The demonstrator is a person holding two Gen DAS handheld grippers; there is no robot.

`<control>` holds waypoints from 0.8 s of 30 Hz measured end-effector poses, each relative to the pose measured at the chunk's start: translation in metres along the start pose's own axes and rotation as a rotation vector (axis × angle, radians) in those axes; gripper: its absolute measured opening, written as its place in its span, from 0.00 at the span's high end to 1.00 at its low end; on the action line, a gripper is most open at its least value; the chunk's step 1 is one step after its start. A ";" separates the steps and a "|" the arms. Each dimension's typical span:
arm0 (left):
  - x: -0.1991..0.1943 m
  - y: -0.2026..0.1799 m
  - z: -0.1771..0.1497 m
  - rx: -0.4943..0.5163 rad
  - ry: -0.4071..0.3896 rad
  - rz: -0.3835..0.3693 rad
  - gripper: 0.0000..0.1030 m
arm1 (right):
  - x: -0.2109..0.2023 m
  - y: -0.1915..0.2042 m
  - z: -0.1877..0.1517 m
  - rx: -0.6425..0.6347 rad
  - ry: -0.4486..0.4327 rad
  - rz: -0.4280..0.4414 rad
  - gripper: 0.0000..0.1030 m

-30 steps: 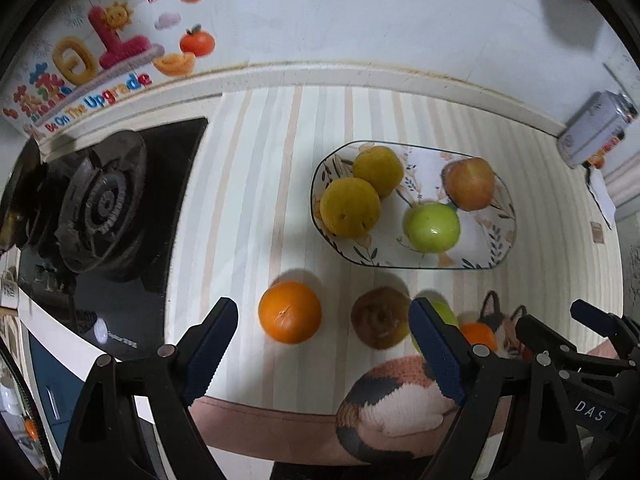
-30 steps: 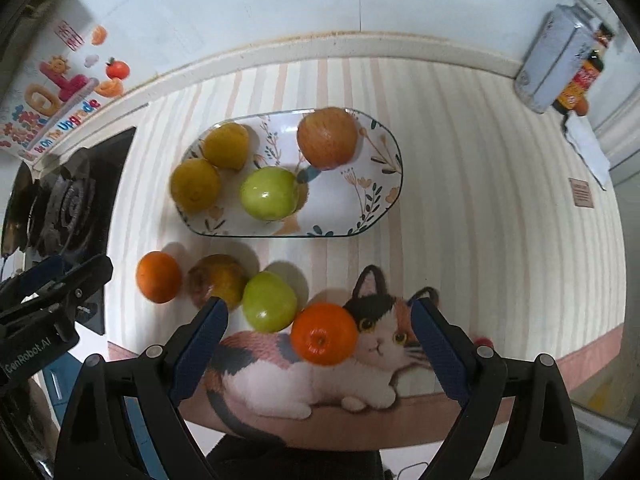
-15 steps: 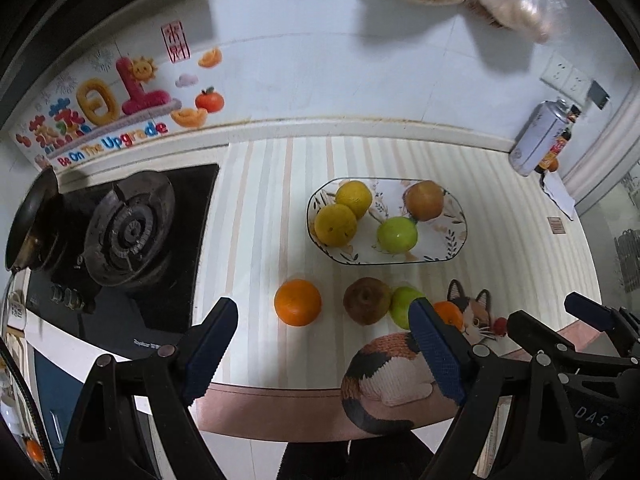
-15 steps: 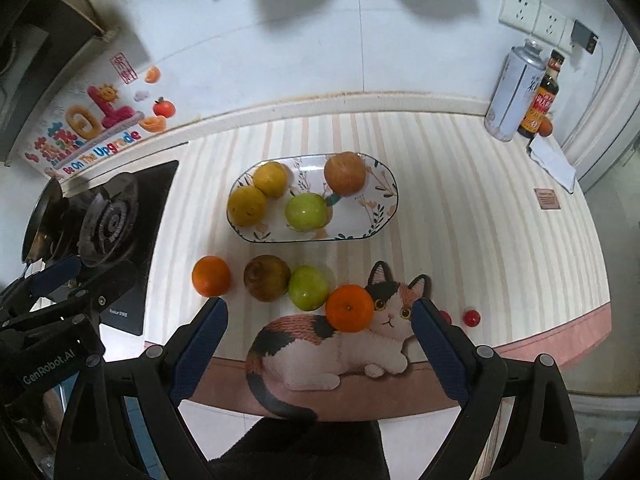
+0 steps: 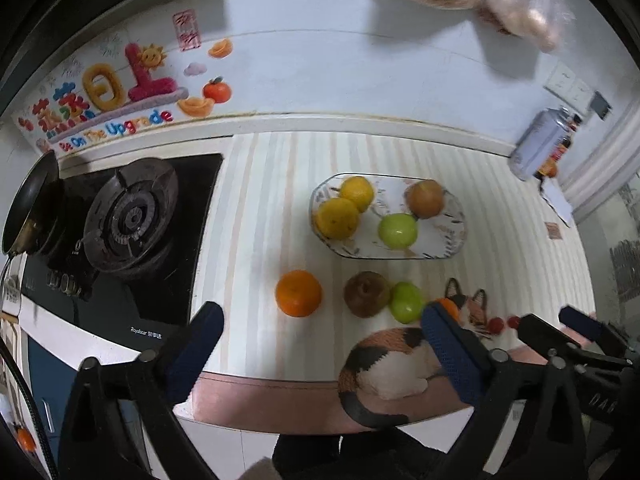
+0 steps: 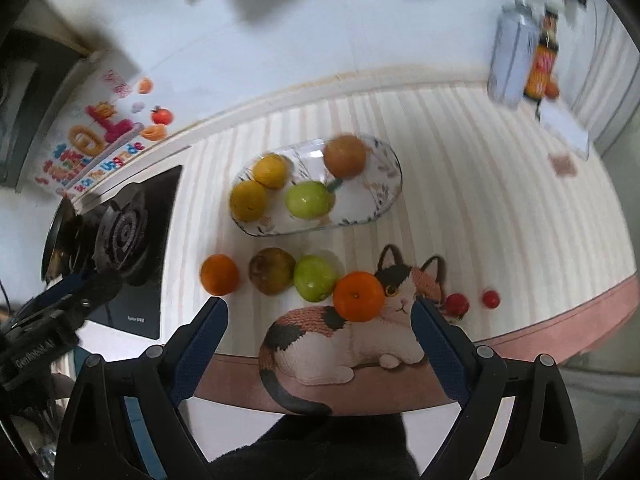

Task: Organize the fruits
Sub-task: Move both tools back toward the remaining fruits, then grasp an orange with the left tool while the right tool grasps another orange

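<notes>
The oval plate [image 6: 384,208] is sitting on the striped counter mat [image 6: 500,208] and serving as the landmark: four fruits are lying in it, two yellow ones [image 6: 248,200] at its stove end, a green apple [image 6: 310,199] in the middle and a brownish apple [image 6: 345,156] toward the far rim. On the near side of the plate, a row of loose fruit is lying on the mat: an orange [image 6: 219,274] nearest the stove, a brown pear [image 6: 272,271] just beside it, a second green apple [image 6: 315,278] touching the pear, and a second orange [image 6: 359,296] touching that apple and sitting on the printed cat [image 6: 340,340]. Two small red fruits [image 6: 457,303] are lying farther along the row, away from the stove. The left gripper [image 5: 320,340] is hovering with its jaws spread wide and nothing between them, on the near side of the row. The right gripper [image 6: 320,326] is also standing wide and empty, its fingers framing the second orange without touching it. The gas stove [image 5: 132,220] is lying well apart from the plate, with a pan [image 5: 30,200] at its far edge. A spray can [image 6: 512,60] and a dark bottle [image 6: 540,62] are standing at the wall, well beyond the plate's other end.
</notes>
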State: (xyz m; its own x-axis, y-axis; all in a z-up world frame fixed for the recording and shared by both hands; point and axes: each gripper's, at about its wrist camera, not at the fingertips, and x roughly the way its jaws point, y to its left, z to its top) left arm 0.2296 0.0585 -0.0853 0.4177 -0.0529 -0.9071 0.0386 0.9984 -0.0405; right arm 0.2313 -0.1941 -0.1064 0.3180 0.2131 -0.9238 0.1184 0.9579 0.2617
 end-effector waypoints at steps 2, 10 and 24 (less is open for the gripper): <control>0.016 0.008 0.002 -0.024 0.025 0.024 0.01 | 0.025 -0.014 0.004 0.025 0.037 0.004 0.08; 0.112 0.042 0.004 -0.114 0.223 0.066 0.01 | 0.135 -0.046 0.005 0.035 0.222 -0.024 0.19; 0.221 0.035 0.004 -0.037 0.416 0.057 0.04 | 0.207 -0.034 0.004 -0.075 0.370 -0.063 0.33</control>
State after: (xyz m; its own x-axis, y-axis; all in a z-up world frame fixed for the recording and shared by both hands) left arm 0.3270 0.0815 -0.2858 0.0157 0.0064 -0.9999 -0.0100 0.9999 0.0062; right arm 0.2969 -0.1830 -0.3058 -0.0501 0.1956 -0.9794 0.0538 0.9797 0.1929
